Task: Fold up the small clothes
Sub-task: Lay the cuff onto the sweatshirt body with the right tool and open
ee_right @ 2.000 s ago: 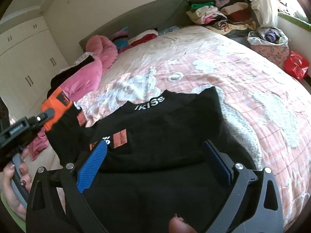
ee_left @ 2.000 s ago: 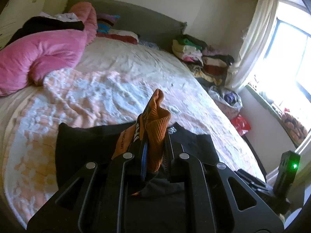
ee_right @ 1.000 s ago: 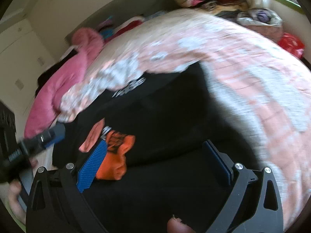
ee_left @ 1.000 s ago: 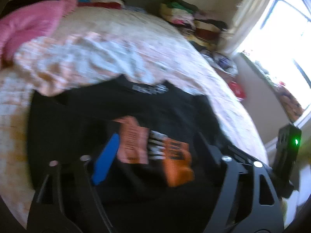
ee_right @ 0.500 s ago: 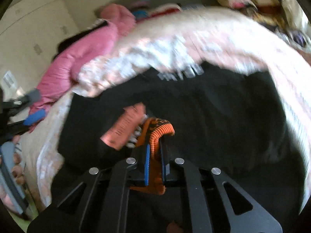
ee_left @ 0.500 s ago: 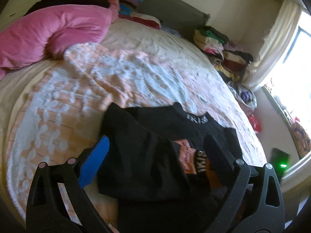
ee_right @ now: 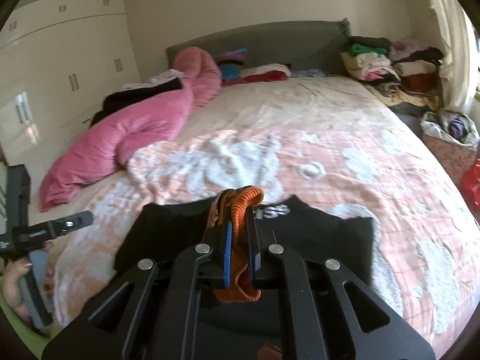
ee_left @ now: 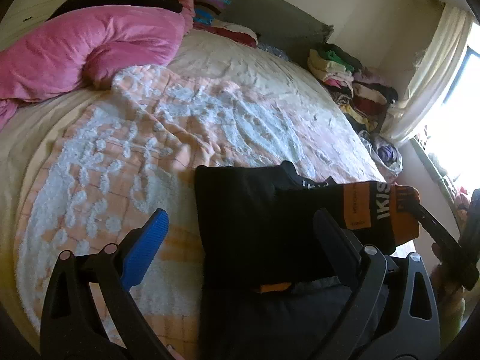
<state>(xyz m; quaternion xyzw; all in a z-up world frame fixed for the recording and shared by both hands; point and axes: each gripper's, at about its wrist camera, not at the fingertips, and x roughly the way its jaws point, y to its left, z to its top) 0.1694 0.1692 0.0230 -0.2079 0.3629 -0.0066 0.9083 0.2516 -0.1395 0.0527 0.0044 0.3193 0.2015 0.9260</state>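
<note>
One sleeve: orange cuff (ee_right: pixel 244 201) pinched in right gripper (ee_right: pixel 240 237), lifted over black top (ee_left: pixel 249 216).
Left gripper (ee_left: pixel 240 228): jaws wide, empty.
Remaining: most folds.

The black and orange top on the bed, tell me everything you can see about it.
The black top is a small soft knit garment with white lettering at its neck and an orange ribbed cuff. It lies on the pink and white bedspread, partly folded. The right gripper is shut on the cuff, holding that sleeve across the body. The left gripper is open and holds nothing.
</note>
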